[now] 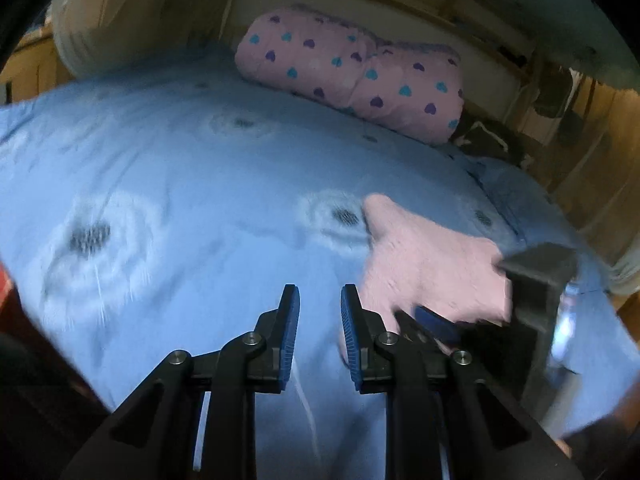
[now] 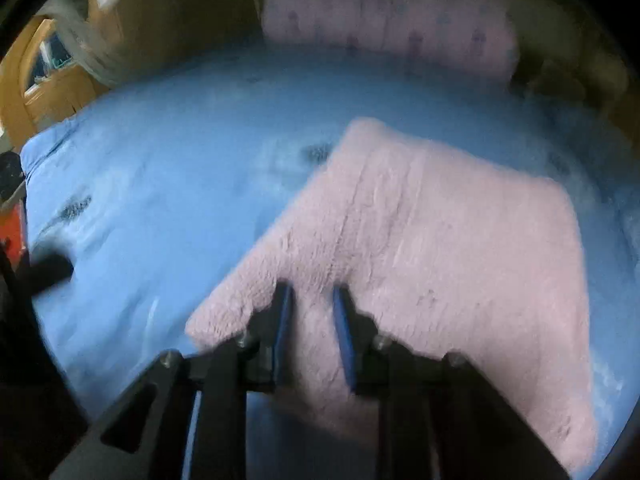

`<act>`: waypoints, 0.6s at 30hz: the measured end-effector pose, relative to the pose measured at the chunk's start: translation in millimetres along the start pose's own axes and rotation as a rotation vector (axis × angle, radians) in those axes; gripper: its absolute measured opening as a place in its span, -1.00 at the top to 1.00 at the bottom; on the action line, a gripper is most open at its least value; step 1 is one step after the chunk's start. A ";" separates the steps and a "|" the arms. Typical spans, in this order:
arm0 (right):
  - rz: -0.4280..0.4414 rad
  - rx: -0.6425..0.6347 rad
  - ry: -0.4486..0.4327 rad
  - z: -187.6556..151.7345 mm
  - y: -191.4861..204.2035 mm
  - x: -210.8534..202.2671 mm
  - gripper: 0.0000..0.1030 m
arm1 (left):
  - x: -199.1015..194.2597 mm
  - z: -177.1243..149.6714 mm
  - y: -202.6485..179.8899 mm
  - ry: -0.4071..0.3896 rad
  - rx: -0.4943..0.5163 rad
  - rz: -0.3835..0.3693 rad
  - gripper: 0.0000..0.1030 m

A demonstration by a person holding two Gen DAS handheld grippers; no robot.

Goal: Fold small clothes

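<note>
Pink fleece garment (image 2: pixel 420 240) flat on blue bed cover (image 1: pixel 180 184), under my right tool (image 2: pixel 312 300), fingers parted over it. Left tool (image 1: pixel 320 300) parted, empty, garment to its right.

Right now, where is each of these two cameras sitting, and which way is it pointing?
Left wrist: on the left gripper, looking along its open fingers over the blue bedspread toward the heart-print pillow; the right gripper shows.
Right wrist: on the right gripper, fingers over the pink fleece cloth.
Both show cloth, bedspread, pillow.
</note>
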State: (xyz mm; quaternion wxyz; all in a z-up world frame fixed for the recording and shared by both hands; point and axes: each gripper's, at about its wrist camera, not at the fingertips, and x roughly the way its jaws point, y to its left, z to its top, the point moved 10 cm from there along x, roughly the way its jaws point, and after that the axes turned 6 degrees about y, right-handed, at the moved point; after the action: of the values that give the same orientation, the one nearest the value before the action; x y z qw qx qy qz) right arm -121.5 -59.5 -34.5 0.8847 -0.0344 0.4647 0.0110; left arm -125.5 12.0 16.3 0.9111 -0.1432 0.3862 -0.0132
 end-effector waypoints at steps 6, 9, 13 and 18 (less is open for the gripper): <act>0.127 0.275 -0.051 21.1 -74.5 -47.5 0.52 | 42.8 28.5 -19.4 0.108 -0.033 -0.153 0.97; -0.010 0.398 -0.132 29.1 -151.4 -68.1 0.21 | 55.2 38.0 -36.3 0.107 -0.014 -0.220 0.97; 0.045 0.479 0.019 8.3 -185.7 -25.7 0.17 | 79.2 14.5 -58.3 0.162 0.105 -0.206 1.00; -0.105 0.406 0.157 -20.7 -189.3 14.2 0.18 | 94.7 -10.7 -58.9 0.177 0.260 -0.059 1.00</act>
State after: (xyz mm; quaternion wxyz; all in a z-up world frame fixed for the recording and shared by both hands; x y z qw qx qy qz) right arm -120.7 -250.0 -48.3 0.8339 0.1197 0.5225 -0.1316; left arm -61.6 -59.9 -41.1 0.8836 -0.0338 0.4556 -0.1026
